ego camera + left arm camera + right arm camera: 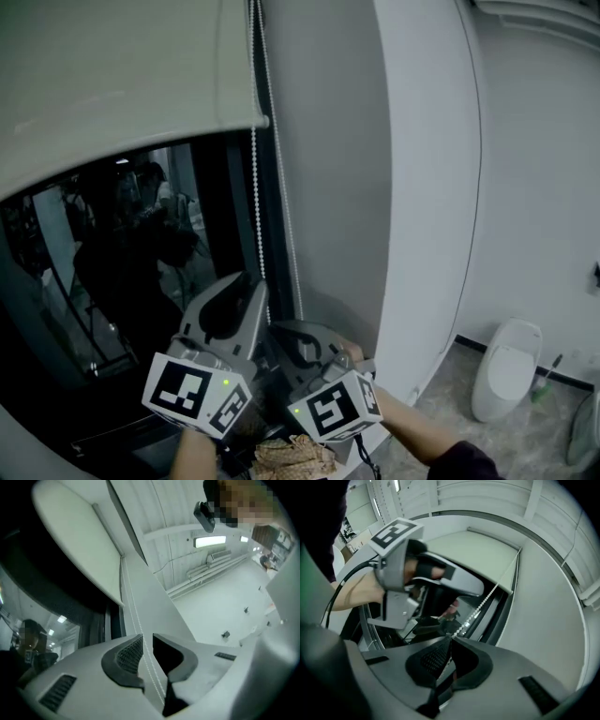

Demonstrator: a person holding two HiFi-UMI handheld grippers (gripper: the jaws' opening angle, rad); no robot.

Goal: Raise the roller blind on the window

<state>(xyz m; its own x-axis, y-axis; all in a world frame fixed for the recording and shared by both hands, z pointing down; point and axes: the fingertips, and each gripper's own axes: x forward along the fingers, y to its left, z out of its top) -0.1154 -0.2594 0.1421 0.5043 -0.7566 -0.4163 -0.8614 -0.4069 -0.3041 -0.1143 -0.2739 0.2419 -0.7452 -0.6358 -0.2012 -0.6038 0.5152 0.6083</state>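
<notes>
White bead chain (pixel 479 609) sits pinched in my right claw (pixel 450 639); my left claw (pixel 147 637), just above, stands slightly spread around it. Overhead the roller blind (pixel 122 75) hangs partly lowered; next, I'd pull downward.

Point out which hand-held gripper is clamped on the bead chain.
The right hand-held gripper: its jaws meet on the bead chain. The left hand-held gripper has jaws apart, the chain running between them.

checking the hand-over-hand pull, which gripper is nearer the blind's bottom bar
Left. The left gripper sits higher along the bead chain, closer below the bottom bar; the right gripper grips the chain lower down.
</notes>
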